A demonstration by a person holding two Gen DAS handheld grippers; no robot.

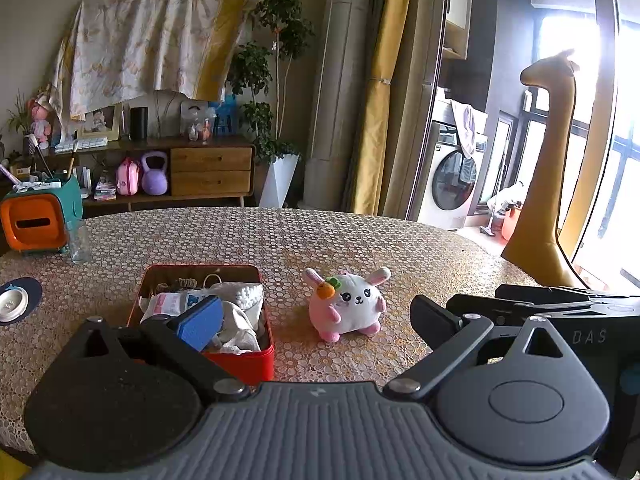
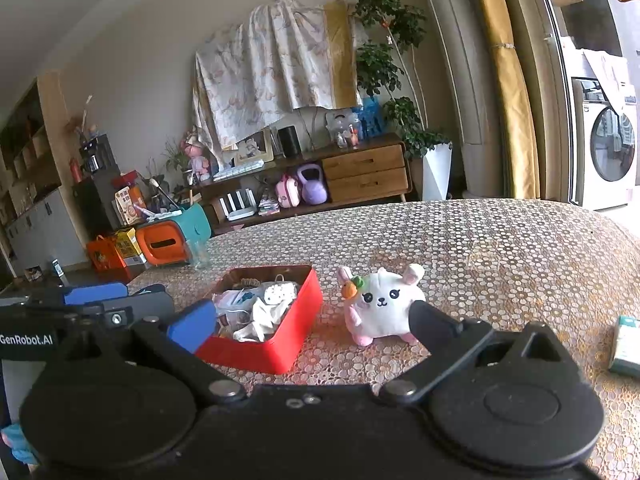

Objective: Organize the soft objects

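A white and pink plush bunny [image 1: 347, 305] with a carrot on its head sits on the table beside a red tin box [image 1: 244, 362]. The box holds white cloths and other soft items [image 1: 240, 320]. My left gripper [image 1: 316, 318] hovers open just in front of the box and the bunny, with its blue pad [image 1: 200, 322] over the box's near corner and nothing held. From the right wrist, the bunny [image 2: 384, 306] sits right of the red box [image 2: 276, 350]. My right gripper [image 2: 312, 326] is open and empty, its black finger [image 2: 434, 326] overlapping the bunny's lower right side.
An orange and teal tissue box [image 1: 38, 220] and a glass [image 1: 80, 242] stand at the far left. A dark coaster [image 1: 18, 300] lies near the left edge. A teal and white packet [image 2: 626, 346] lies at the right. A yellow giraffe figure [image 1: 548, 168] stands beyond the table.
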